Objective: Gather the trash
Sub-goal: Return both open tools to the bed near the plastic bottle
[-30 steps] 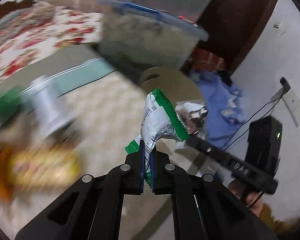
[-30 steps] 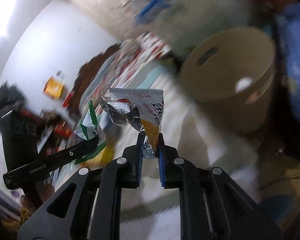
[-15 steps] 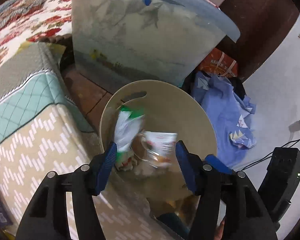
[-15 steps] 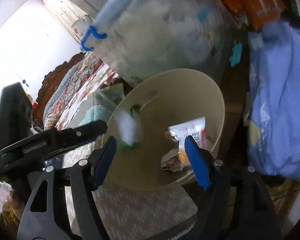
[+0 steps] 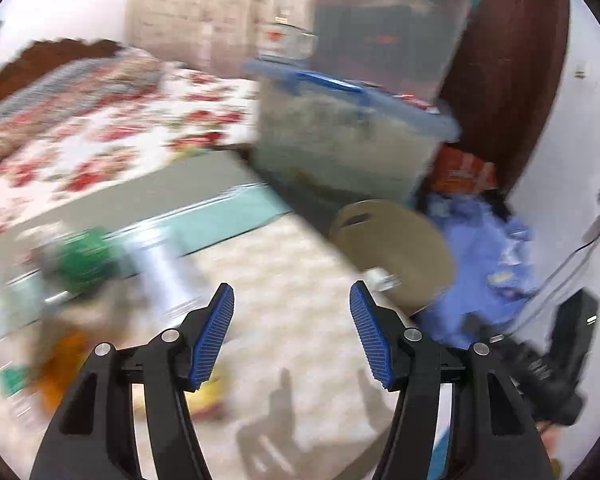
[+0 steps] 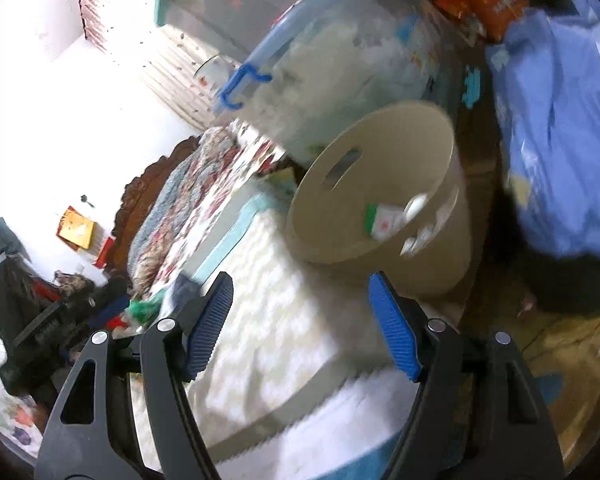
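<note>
Both wrappers (image 6: 384, 220) have dropped into the bin (image 6: 340, 200), at one o'clock. My left gripper (image 5: 292, 328) and right gripper (image 6: 300, 320) gape empty; next I fetch blurred litter (image 5: 84, 260) at nine o'clock.

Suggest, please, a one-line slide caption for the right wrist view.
Open right gripper facing the beige bin, wrappers lying inside.
</note>
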A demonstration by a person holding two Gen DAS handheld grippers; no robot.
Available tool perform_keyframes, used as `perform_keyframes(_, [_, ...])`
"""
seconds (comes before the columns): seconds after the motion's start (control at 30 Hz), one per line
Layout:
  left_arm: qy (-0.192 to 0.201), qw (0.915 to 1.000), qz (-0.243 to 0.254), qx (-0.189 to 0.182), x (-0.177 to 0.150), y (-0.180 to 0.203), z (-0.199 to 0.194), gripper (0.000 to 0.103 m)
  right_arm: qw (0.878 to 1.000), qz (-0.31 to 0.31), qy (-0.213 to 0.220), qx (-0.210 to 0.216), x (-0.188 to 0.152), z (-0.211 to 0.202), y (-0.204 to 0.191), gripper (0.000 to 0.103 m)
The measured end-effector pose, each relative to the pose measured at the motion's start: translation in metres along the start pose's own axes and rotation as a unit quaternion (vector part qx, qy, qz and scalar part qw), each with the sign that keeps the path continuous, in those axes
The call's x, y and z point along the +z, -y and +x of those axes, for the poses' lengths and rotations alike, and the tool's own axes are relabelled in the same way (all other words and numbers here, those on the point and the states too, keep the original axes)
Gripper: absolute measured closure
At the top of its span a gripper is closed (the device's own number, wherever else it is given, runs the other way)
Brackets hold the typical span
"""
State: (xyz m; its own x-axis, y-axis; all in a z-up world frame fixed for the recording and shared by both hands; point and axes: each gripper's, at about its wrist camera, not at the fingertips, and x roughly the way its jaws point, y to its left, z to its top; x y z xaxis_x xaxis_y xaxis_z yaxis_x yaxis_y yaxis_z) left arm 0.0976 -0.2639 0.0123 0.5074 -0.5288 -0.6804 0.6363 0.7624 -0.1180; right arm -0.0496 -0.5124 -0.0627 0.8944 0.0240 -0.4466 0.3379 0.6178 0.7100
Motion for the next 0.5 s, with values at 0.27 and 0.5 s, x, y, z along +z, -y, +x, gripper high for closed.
perform_keyframes(0.27, [0.003,0.9865,-0.064,0.151,-0.070,-0.119,-0.082,0.046,0.994,-0.059,-0.088,0.040,-0.068,0.015,-0.072,0.031])
perform_keyframes(0.5, [0.040,0.9398,-0.121,0.317,-0.108,-0.216,-0.169,0.046,0.977,-0.134,-0.147,0.074,-0.109,0.027,-0.143,0.031])
